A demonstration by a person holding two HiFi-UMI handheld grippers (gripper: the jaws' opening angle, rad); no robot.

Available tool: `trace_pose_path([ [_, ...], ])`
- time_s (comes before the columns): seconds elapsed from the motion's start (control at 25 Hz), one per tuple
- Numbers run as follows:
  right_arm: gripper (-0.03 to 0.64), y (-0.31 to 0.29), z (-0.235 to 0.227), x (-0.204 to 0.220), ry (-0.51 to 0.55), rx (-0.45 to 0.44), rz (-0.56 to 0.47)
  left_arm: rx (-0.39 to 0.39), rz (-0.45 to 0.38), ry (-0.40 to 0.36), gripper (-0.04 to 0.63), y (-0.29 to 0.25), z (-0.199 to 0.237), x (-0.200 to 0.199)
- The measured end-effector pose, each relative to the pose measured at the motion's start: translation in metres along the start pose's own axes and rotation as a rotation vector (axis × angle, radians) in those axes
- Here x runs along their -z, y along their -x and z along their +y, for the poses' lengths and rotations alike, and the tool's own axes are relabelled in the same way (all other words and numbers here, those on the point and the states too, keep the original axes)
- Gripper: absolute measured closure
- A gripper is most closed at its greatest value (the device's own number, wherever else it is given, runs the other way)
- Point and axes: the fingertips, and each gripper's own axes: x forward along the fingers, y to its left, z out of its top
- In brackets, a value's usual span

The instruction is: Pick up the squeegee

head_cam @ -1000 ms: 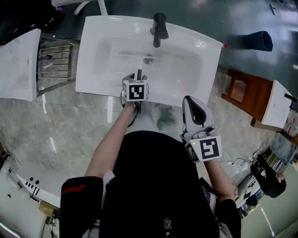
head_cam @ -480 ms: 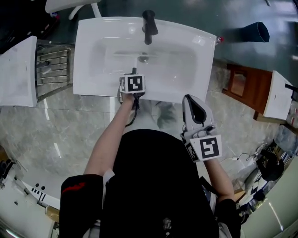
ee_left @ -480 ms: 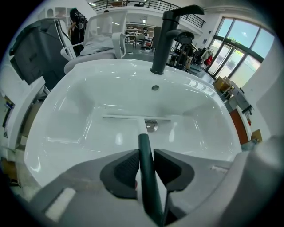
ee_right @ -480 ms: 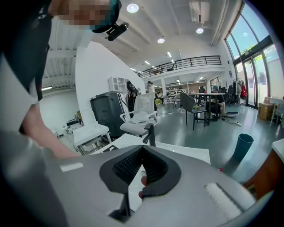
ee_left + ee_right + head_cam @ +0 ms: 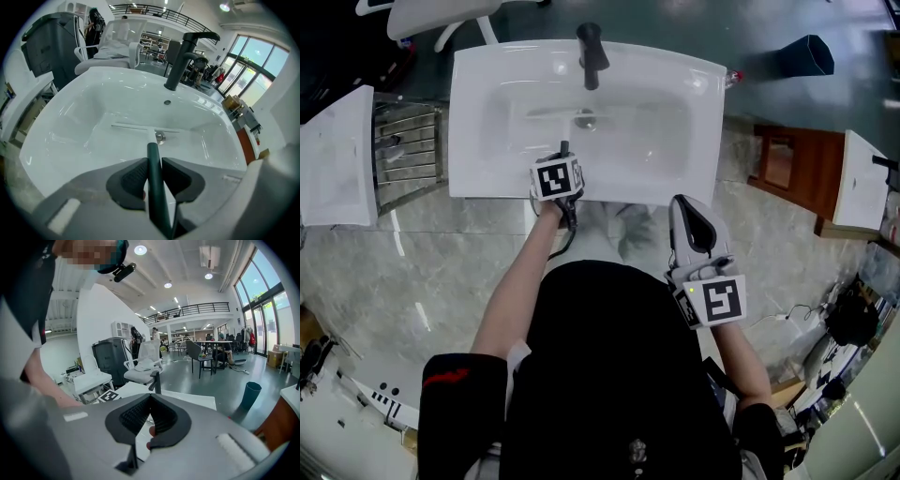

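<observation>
Two grippers: left gripper (image 5: 152,177) over the near rim of the sink (image 5: 473,141); right gripper (image 5: 688,202) well off it, beside the person (image 5: 609,375), over the floor (image 5: 441,272).
Left jaws: have just been closing; now pinching the squeegee (image 5: 152,154) by its dark handle, one pad on each side.
Right jaws: tips pressed together, nothing between them.
Squeegee: the handle runs out of the left jaws into the basin; the pale blade sits crosswise just before the drain (image 5: 160,137). Cannot tell whether the blade touches the basin.
Left gripper view only: the grip itself, the whole blade, and the black tap (image 5: 185,54) upright behind the drain.
Head view only: the cube (image 5: 556,178) covers the grip, and only a dark stub of handle shows past it. This view gives both arms and where each gripper sits.
Right gripper view only: the closed pads, and beyond them a white chair (image 5: 143,364) and a dark bin (image 5: 251,394).
</observation>
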Motion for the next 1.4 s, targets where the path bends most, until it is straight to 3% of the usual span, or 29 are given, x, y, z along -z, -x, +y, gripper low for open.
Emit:
trace_pose_path([
  [0.6,0.615,-0.005,0.026,-0.019,0.047,-0.019,-0.044,0.019,-0.161,-0.048,0.488,0.054,0.028,-0.013],
  [1.12,0.614,-0.032,0.07,-0.042,0.087,-0.122,-0.111,0.008,-0.364,0.02,0.488,0.119,0.074,-0.028],
  [1.4,0.615,-0.037,0.089,-0.058,0.116,-0.182,-0.156,-0.011,-0.461,0.023,0.488,0.155,0.079,-0.042],
])
